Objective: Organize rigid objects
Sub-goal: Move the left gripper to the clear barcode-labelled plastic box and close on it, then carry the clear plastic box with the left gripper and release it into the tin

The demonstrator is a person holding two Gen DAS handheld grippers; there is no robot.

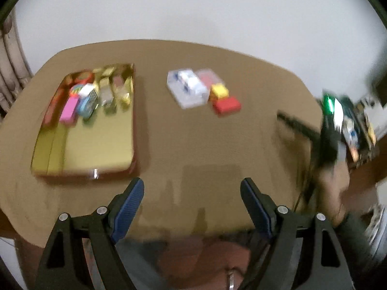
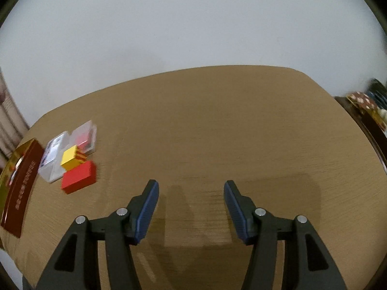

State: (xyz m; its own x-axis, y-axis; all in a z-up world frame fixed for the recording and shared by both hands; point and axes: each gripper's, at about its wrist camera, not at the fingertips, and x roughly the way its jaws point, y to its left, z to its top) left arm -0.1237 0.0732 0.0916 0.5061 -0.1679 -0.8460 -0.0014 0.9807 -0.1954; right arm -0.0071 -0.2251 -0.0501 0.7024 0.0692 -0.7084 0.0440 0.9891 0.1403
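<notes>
A gold-lined tray [image 1: 96,145] sat at the tabletop's [image 1: 193,145] left, holding a pink block [image 1: 69,112] and several blurred packets along its far end. Right of it lay two clear plastic boxes [image 1: 187,88], a yellow block [image 1: 219,91] and a red block [image 1: 226,105], clustered together. Only the right wrist view showed the tray's dark red outer wall [image 2: 21,188]. Left tongs [image 1: 192,193] and right tongs [image 2: 191,193] stood apart, empty.

Matt wood-grain table [image 2: 217,125], glossy gold-lined tray [image 1: 96,145], clear plastic boxes [image 1: 188,89]
</notes>
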